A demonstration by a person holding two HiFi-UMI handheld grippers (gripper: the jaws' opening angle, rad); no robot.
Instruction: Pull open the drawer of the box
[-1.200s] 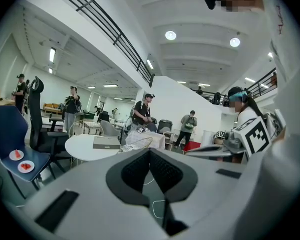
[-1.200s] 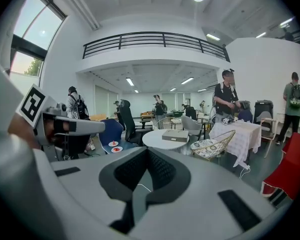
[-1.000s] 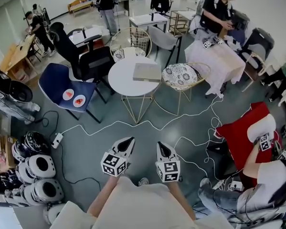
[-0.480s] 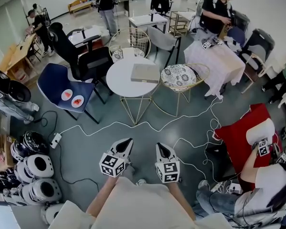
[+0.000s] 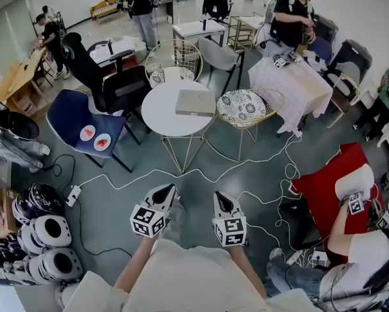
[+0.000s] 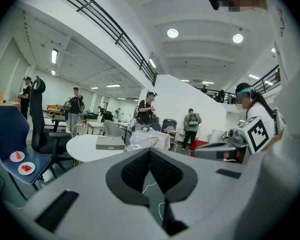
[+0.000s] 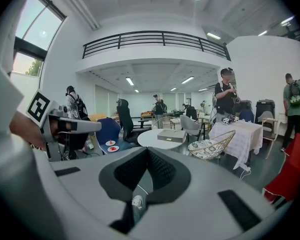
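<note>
**A:** How do the jaws stand?

**B:** Both pairs are closed, tip against tip, with nothing between them. The left gripper [image 6: 150, 151] and the right gripper [image 7: 147, 152] are empty, held out side by side over the floor and pointing a little below level.

**A:** And the box?

**B:** The box [image 5: 195, 102] lies flat on the round table [image 5: 156, 114], straight ahead and well apart from both grippers. A white cable [image 5: 181, 169] trails across the floor in between.

**A:** Which hand is nearer?

**B:** Neither, as far as I can judge. In the head view the box sits about midway between the two tips. Its long axis runs across the view, so a long side faces us.

**A:** The drawer?

**B:** It's too small to make out from here. I'd say the move is to close the gap first, then part one pair of jaws for the pull.
</note>
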